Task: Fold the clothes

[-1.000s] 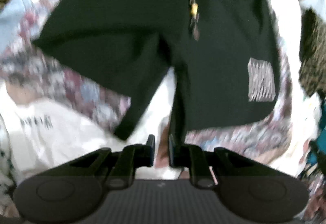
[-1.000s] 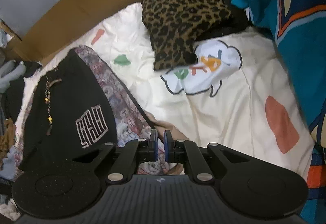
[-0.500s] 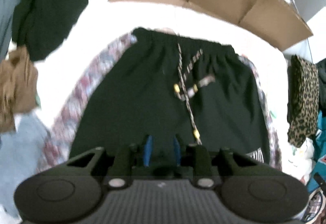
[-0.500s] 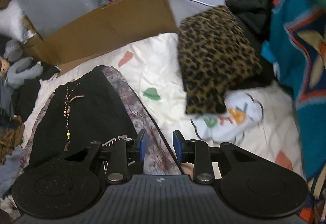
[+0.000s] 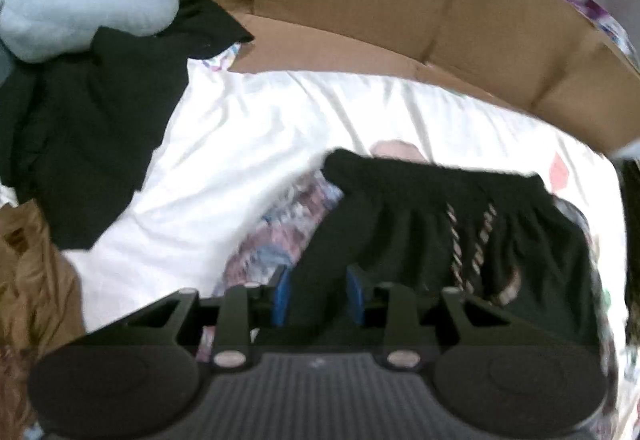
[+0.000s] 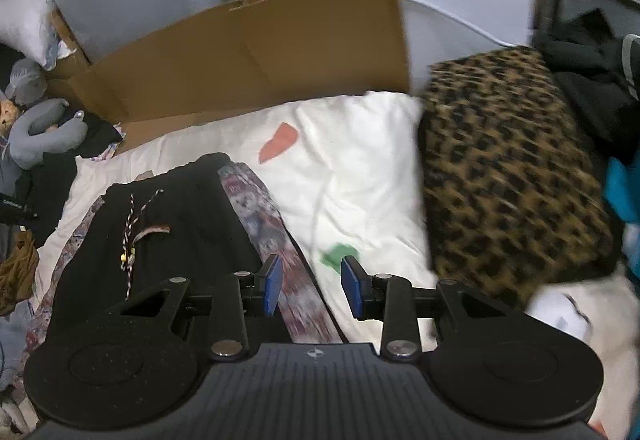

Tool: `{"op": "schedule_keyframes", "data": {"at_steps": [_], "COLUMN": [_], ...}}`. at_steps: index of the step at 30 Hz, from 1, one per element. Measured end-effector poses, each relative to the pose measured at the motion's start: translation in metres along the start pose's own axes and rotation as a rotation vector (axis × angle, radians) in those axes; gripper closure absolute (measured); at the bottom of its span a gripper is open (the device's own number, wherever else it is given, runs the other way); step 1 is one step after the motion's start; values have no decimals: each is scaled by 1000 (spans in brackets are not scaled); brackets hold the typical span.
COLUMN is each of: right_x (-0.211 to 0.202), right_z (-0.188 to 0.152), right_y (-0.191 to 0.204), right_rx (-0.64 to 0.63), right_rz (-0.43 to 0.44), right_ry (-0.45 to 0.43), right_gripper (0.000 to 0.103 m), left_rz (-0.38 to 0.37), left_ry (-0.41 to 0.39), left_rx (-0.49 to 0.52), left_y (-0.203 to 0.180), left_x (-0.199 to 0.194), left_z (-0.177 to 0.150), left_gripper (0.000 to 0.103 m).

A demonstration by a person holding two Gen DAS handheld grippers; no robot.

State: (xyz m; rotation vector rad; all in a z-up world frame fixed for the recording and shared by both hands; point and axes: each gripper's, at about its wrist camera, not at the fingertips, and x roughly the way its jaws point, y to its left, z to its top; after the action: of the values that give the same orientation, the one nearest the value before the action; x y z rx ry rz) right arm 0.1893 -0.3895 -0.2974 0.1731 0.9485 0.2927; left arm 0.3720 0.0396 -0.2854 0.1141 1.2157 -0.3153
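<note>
On the white sheet (image 6: 360,175) lie the black shorts (image 5: 432,236), spread flat over a patterned cloth (image 6: 272,240), waistband toward the cardboard box (image 6: 248,51). From the left wrist view, the left gripper (image 5: 318,294) hangs above the shorts' left half with its blue-padded jaws spread and nothing between them; this view alone shows the dark garments (image 5: 92,107) and a grey neck pillow (image 5: 80,11) up close. Only the right wrist view takes in the leopard-print bundle (image 6: 508,183) beside the sheet and the shorts' whole braided drawstring (image 6: 130,240). There the right gripper (image 6: 310,286) is also spread wide, empty, above the patterned cloth's right edge.
</note>
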Motion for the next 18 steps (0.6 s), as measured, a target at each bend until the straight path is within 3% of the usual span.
{"op": "schedule_keyframes", "data": {"at_steps": [6, 18], "right_x": [65, 172], "right_z": [33, 93], "right_y": [23, 75], "right_rx": [-41, -163], "right_rz": [67, 153], "right_ry": [10, -6], "right_gripper": [64, 62], "left_rz": [50, -15], "left_ry": [-12, -42], "left_rx": [65, 90], "left_y": [7, 7], "left_x": [49, 93], "left_z": [28, 56], "left_gripper": [70, 65]}}
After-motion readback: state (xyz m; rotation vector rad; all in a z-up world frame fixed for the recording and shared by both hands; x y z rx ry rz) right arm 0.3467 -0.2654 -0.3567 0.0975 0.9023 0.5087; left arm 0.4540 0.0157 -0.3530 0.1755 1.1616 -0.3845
